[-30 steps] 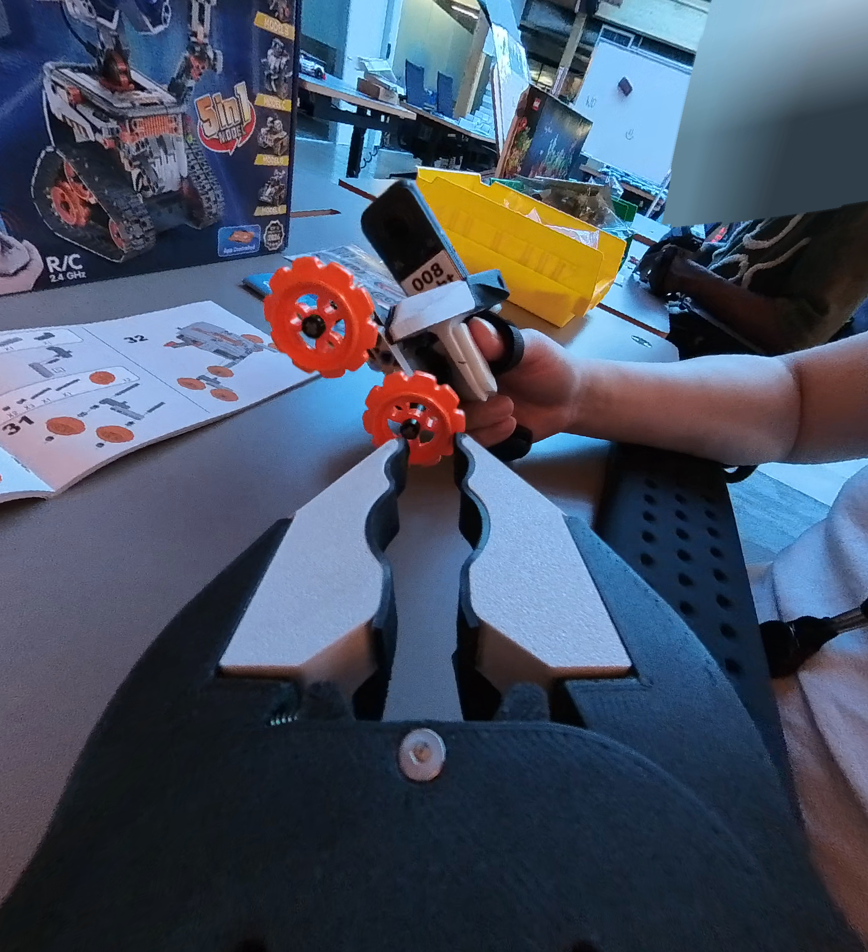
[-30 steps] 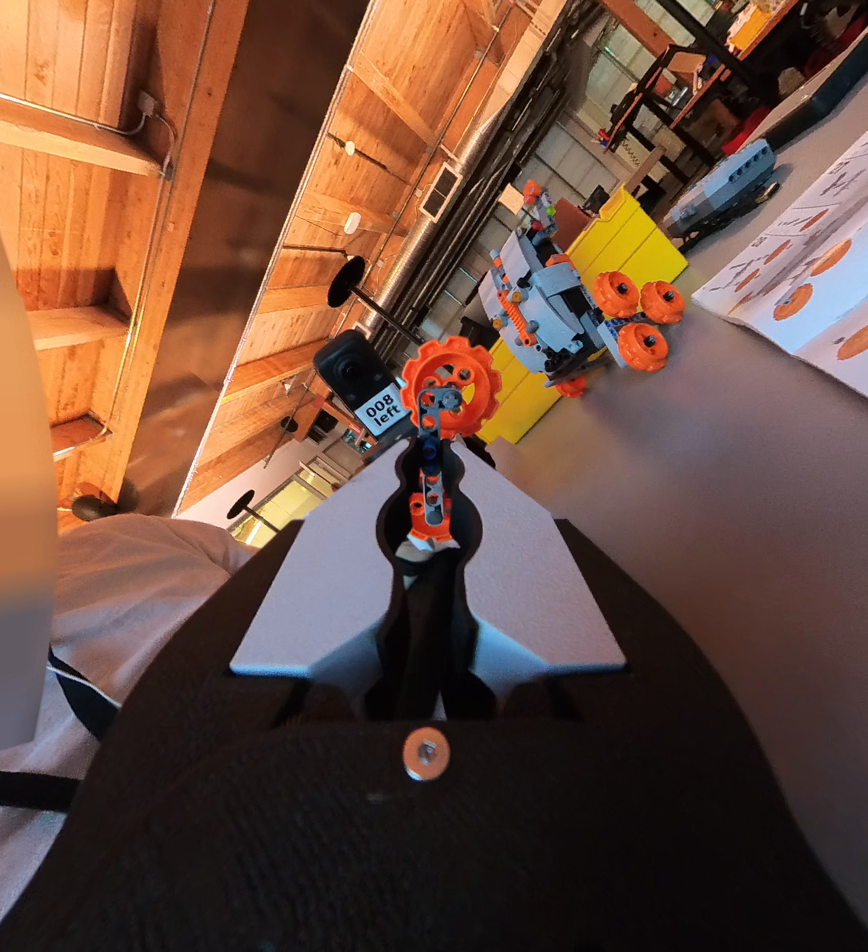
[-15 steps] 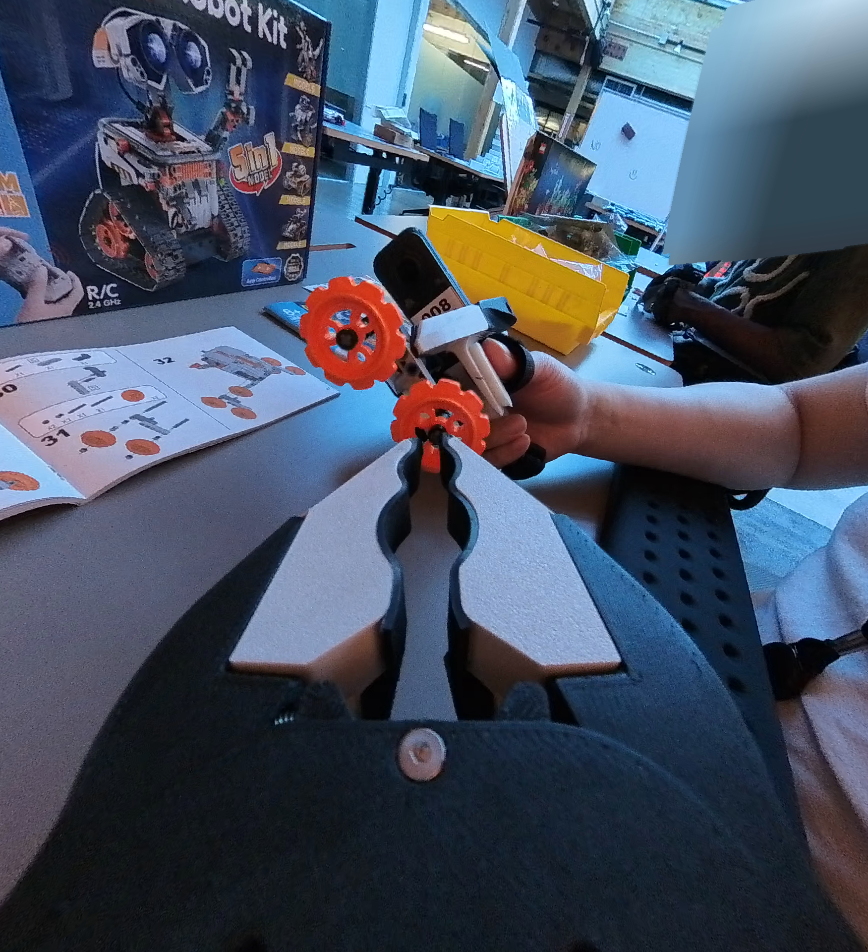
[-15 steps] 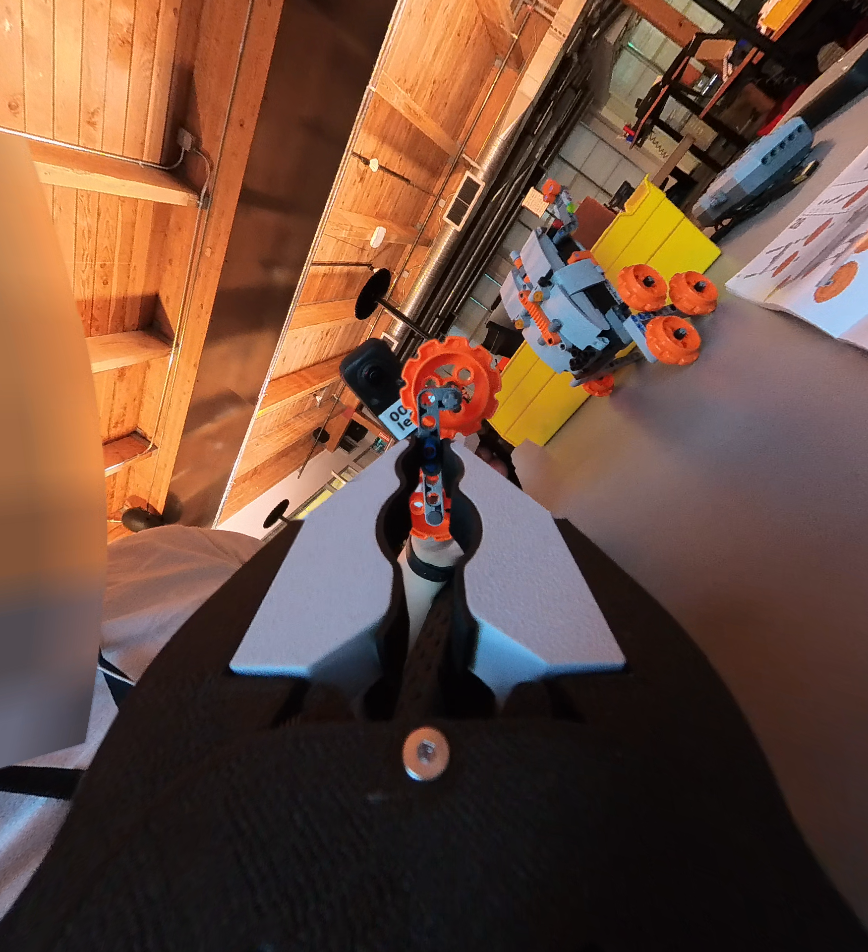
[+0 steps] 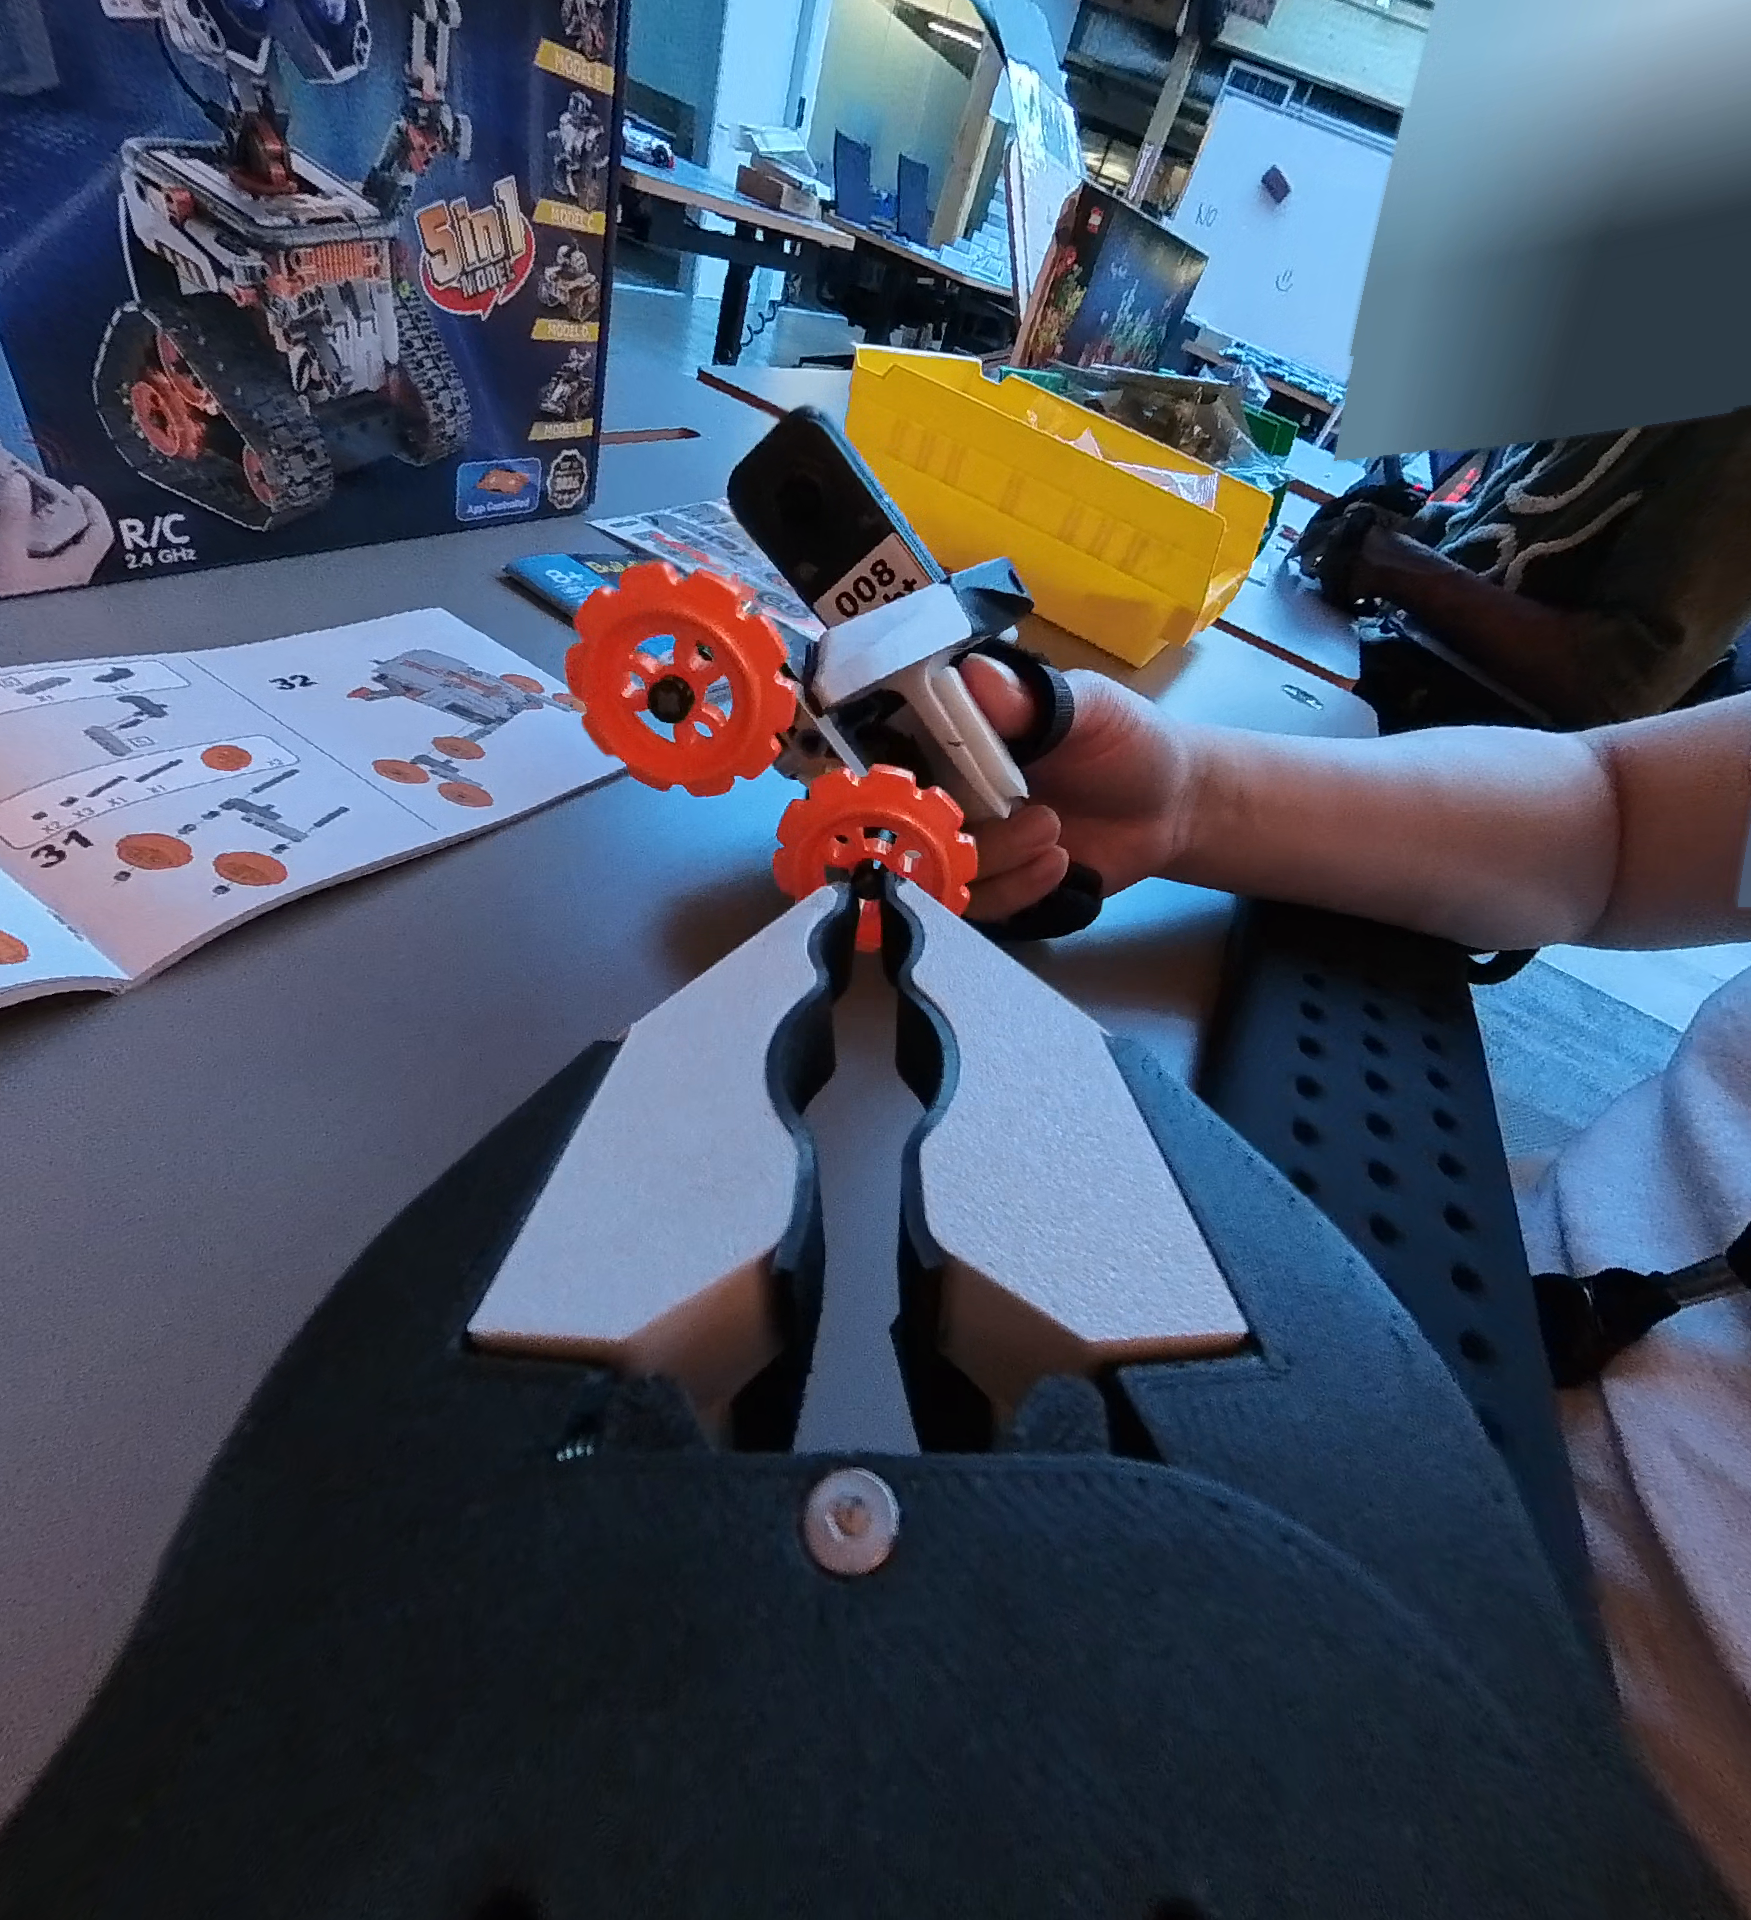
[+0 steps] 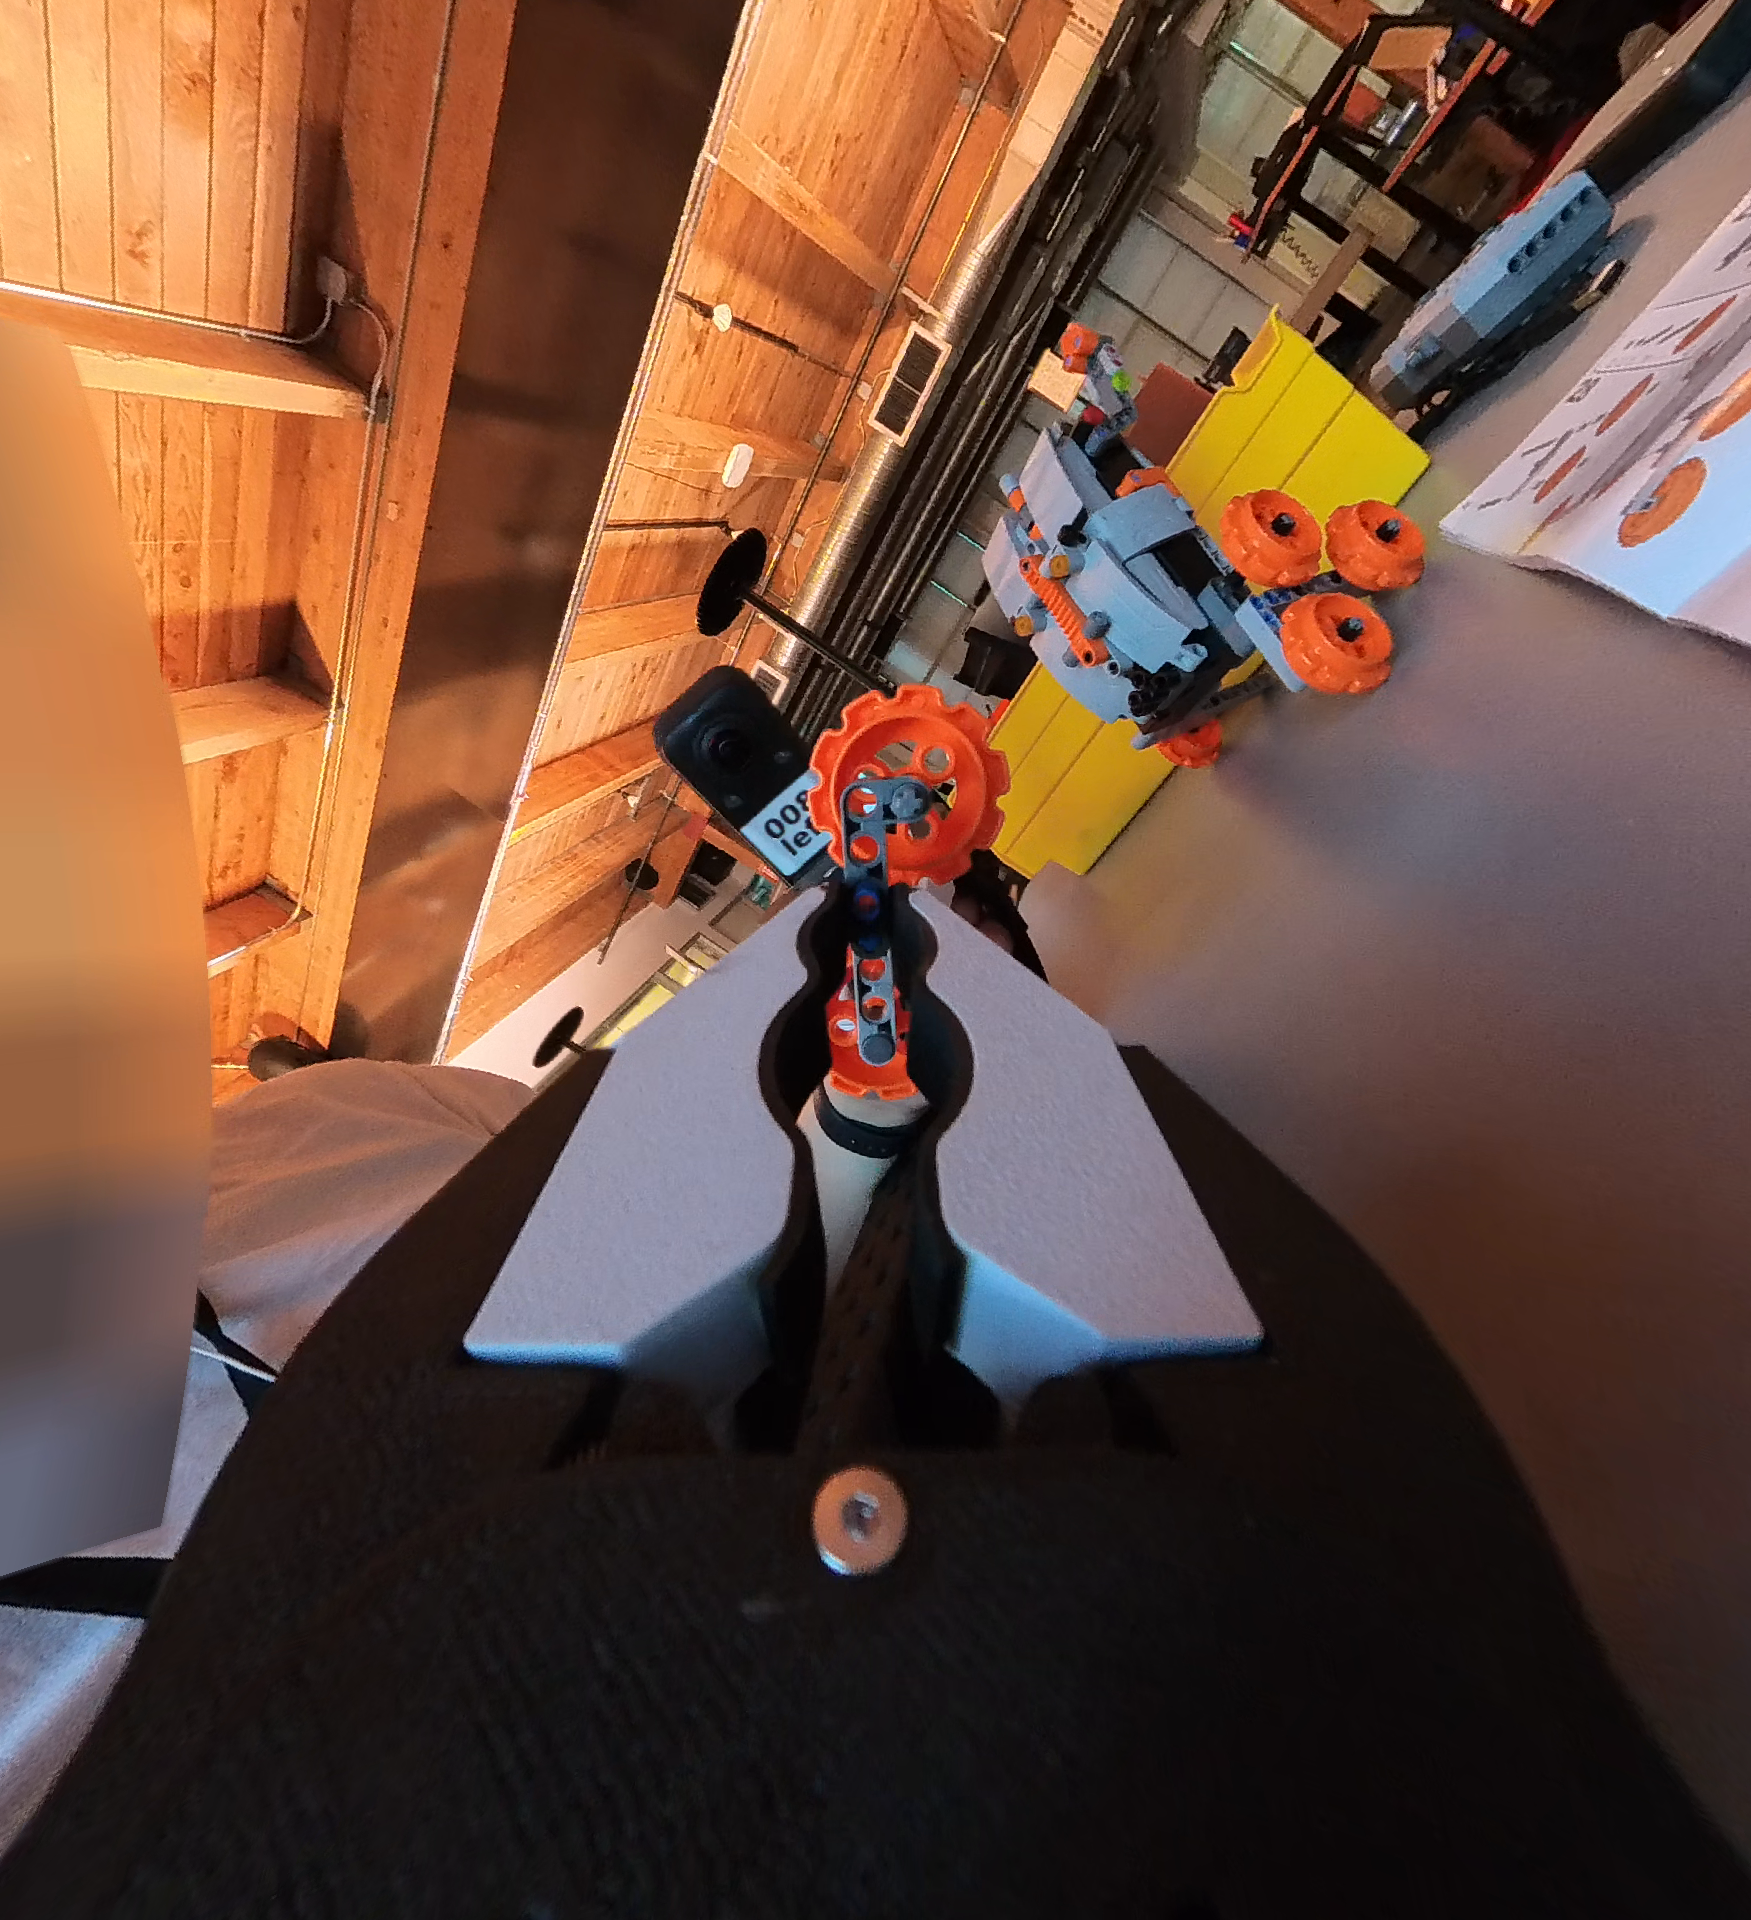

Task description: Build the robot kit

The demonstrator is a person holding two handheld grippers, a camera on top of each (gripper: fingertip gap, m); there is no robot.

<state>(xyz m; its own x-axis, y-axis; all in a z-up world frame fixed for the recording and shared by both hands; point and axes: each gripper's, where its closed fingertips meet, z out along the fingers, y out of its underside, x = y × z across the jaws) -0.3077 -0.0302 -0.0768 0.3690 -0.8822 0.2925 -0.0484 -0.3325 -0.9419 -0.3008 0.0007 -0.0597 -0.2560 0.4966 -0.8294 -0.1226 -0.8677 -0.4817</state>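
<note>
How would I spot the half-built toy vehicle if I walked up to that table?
Find the yellow bin at the far side of the grey table. The half-built vehicle stands right in front of it, a grey brick body with three orange wheels clustered at one end, beside the open instruction booklet.

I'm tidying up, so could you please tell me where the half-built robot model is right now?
In the right wrist view, the model stands on the table at upper right, against the yellow bin and just left of the open booklet.
</note>
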